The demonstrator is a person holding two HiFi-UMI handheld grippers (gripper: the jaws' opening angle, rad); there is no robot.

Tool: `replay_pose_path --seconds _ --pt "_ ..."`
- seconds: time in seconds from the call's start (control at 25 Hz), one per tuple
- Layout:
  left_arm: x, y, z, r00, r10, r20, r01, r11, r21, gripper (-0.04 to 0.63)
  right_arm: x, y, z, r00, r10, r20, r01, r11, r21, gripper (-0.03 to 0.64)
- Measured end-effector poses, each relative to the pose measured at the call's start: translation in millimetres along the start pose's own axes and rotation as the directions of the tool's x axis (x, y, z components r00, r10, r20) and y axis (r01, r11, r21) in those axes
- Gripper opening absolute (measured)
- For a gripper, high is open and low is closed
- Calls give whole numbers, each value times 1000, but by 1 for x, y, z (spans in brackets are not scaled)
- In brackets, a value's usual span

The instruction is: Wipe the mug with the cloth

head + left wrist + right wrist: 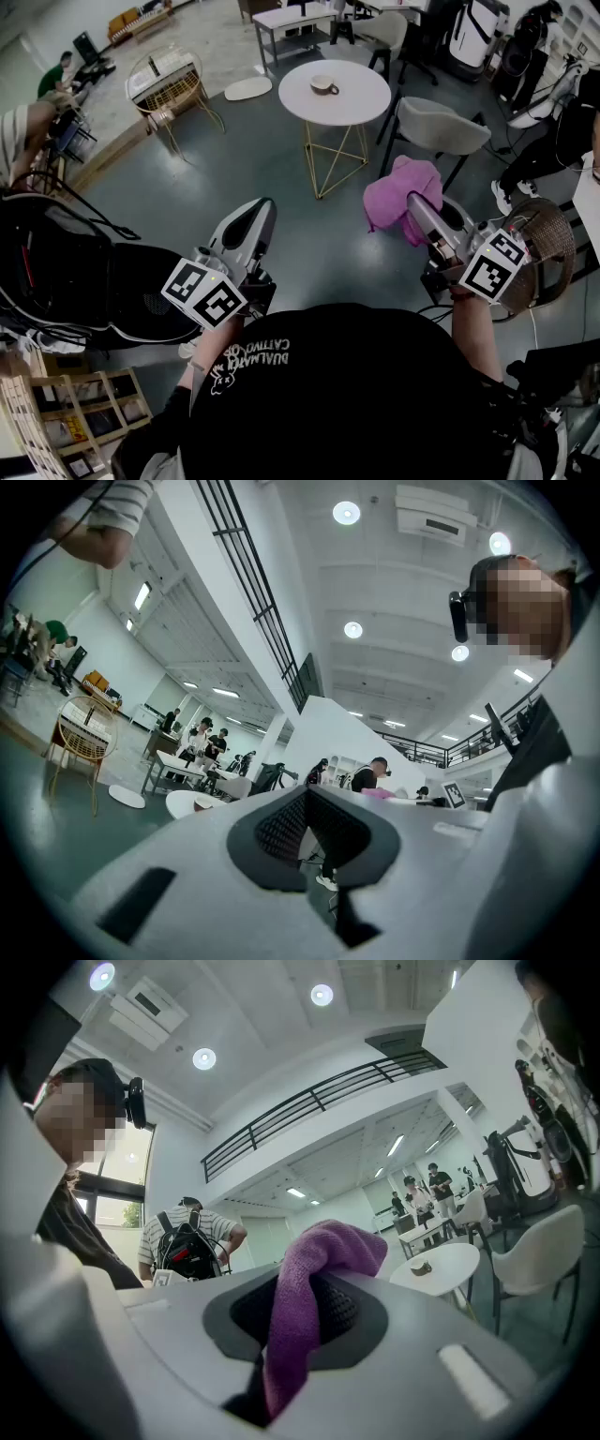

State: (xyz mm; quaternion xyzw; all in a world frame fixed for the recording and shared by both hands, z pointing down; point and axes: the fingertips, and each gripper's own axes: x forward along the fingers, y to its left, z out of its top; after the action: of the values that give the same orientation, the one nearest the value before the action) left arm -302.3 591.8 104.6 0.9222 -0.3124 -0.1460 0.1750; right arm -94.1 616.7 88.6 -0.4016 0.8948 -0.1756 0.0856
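The right gripper (420, 212) is clenched on the purple cloth (314, 1269), which is bunched over its tip. The left gripper (263, 208) is held closed, with nothing between its jaws. The mug (324, 85) is set on the far round white table (361, 103), well apart from both grippers.

Glossy grey floor (281, 216); a round white table (361, 98) on gold legs at upper centre, 1 grey chair (436, 127) to its right, wire chair (164, 84) upper left.
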Motion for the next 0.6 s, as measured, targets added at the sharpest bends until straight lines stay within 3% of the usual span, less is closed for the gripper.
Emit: replay_pose_path --seconds 0.4,0.6 --pt "1 19 -6 1000 7 -28 -8 1000 -15 -3 9 -11 -5 1000 -29 -4 29 1000 13 54" --pt "1 36 -18 999 25 -47 -28 997 -69 -3 12 -25 -13 998 -64 -11 65 997 51 57"
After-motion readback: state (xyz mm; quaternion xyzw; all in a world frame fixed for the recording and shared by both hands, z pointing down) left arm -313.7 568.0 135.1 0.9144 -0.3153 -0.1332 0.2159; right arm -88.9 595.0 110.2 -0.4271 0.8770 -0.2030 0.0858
